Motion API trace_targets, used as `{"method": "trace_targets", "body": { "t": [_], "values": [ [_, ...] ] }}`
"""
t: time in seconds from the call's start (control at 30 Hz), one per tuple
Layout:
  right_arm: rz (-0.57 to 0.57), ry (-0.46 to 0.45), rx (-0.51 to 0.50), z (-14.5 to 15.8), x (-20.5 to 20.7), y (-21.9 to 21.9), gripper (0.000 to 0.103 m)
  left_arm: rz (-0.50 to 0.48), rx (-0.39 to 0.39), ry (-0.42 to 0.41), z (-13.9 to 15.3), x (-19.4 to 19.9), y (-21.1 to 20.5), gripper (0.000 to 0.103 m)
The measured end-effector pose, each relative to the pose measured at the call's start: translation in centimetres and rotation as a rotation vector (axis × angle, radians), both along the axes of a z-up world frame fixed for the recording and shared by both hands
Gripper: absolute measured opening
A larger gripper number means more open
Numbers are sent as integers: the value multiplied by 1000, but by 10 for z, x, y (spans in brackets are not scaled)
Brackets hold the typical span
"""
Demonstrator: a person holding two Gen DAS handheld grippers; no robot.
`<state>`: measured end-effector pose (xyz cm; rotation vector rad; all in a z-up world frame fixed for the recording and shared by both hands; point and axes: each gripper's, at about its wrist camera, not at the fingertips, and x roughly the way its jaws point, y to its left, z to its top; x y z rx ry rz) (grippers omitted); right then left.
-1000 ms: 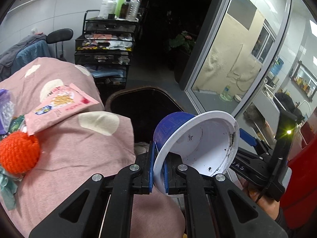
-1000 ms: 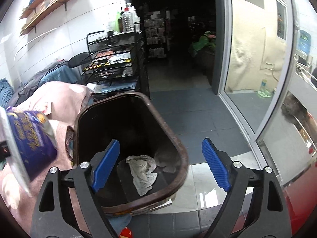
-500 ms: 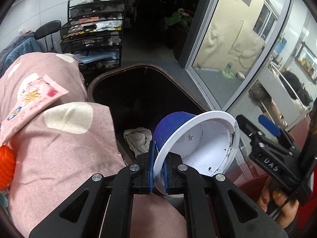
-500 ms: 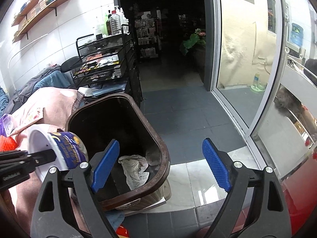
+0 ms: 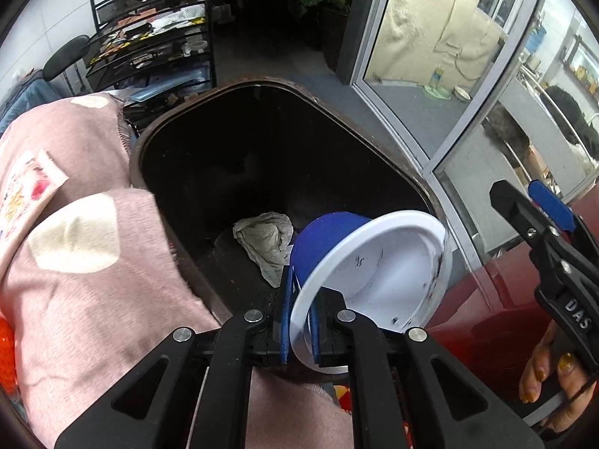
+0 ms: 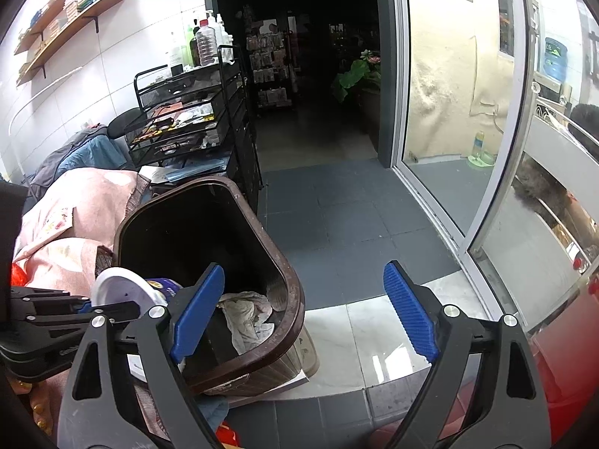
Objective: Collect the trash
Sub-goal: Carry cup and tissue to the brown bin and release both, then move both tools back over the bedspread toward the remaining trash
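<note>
While poised over the brown waste bin, item: empty blue-and-white plastic cup, rim pinched between the just-loosening jaws of the left gripper. Judged light, thin-walled, crushable; take by the rim. Right gripper: jaws wide apart, holding nothing.

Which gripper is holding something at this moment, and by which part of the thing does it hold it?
The left gripper pinches the white rim of the blue cup, above the brown bin; its jaws have just been opening slightly. The right gripper holds nothing.
</note>
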<state>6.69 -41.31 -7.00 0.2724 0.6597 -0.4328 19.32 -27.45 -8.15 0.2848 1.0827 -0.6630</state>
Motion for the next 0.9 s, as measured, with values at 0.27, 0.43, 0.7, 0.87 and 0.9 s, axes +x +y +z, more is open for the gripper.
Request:
{"method": "trace_targets", "body": {
  "t": [0.27,0.43,0.7,0.87,0.9],
  "values": [
    [-23,-4,5,-1,1,-6,93,-1,6,-104,13,-10,5,82],
    [-21,-19,18,-1,0,-6,94,18,-63,-149,32,-21,22,89],
    [50,-79,15,5,-2,14,95,73,-179,-277,63,-49,63,96],
    [121,-112,19,12,2,38,97,120,-226,-325,73,-61,95,97],
    [139,-117,20,14,3,44,97,137,-242,-326,75,-63,103,97]
  ]
}}
